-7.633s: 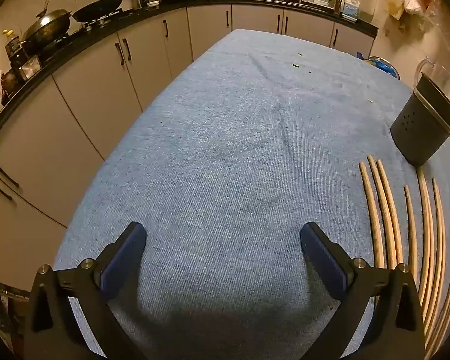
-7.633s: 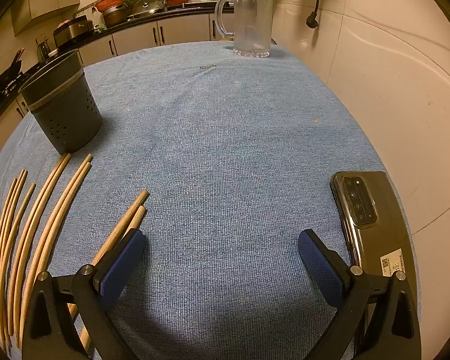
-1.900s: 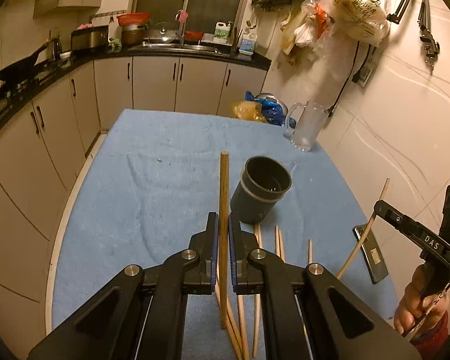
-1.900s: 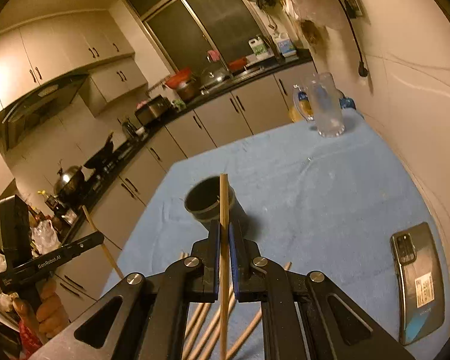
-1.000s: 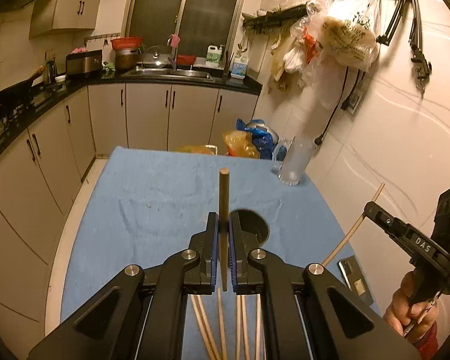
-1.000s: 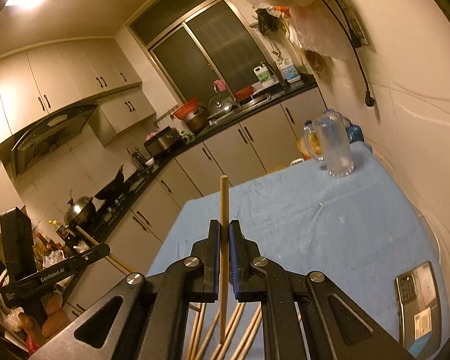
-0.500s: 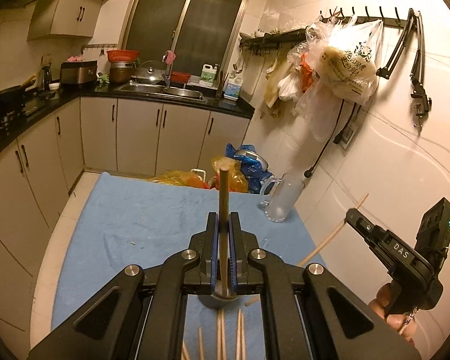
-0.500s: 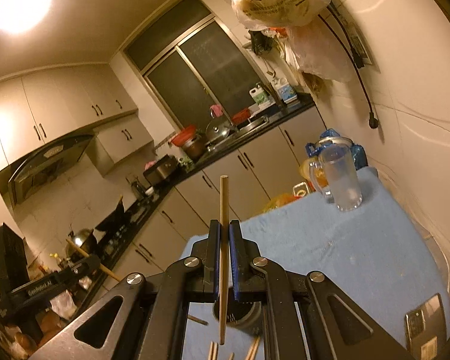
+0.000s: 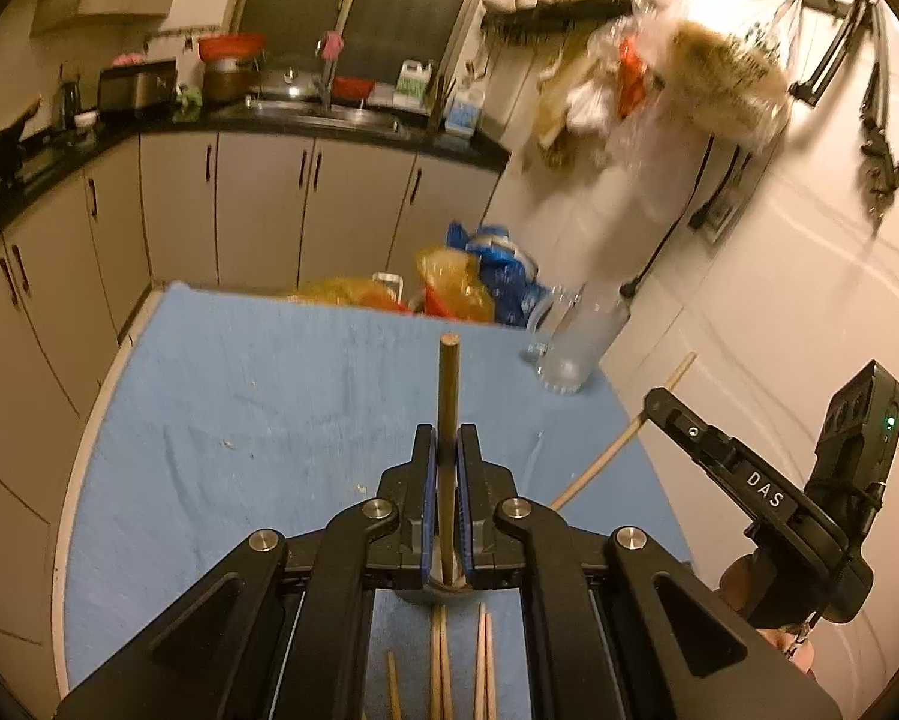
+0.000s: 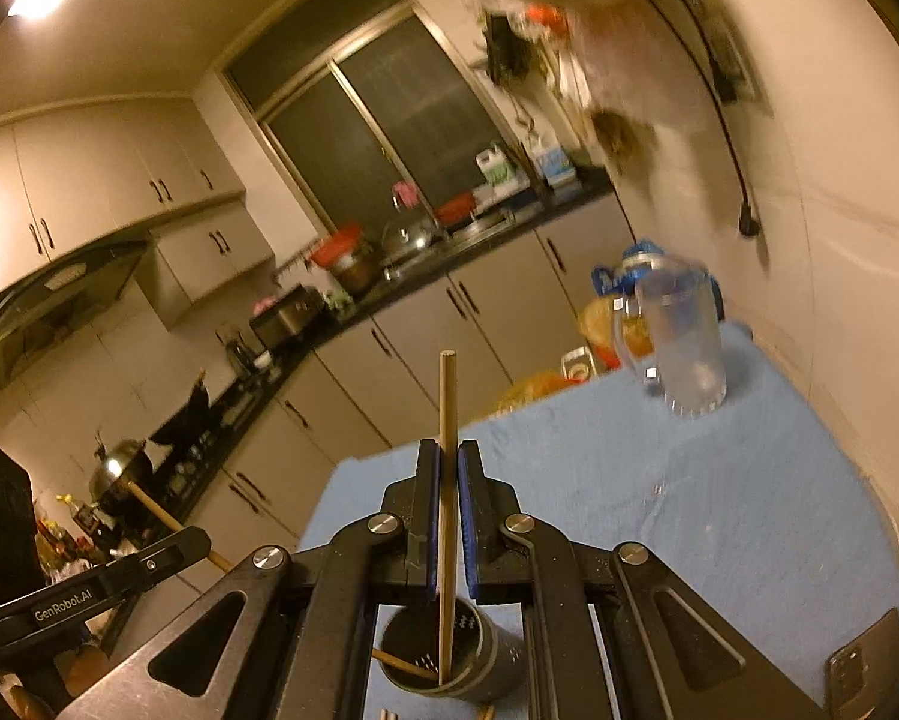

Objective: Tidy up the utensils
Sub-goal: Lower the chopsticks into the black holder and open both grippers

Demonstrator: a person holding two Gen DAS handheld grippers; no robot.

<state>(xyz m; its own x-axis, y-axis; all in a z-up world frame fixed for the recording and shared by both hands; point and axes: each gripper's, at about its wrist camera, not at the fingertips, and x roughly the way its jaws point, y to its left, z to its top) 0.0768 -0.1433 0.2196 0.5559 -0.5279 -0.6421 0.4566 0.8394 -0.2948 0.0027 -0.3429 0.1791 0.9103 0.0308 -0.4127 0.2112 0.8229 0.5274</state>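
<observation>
My left gripper is shut on a wooden chopstick that stands steeply, its lower end over the dark perforated holder just showing under the jaws. My right gripper is shut on a second chopstick, whose lower end reaches down inside the holder. Another chopstick end slants into the holder from the left. Each gripper shows in the other's view: the right gripper at the right, the left gripper at the lower left. Loose chopsticks lie on the blue tablecloth.
A clear glass jug stands at the table's far right corner by the wall. A phone lies near the right edge. Kitchen cabinets and a counter run beyond the table, with bags behind its far edge.
Both grippers have moved forward over the holder with their chopsticks. The right chopstick's lower end has sunk from above the holder's rim to inside it.
</observation>
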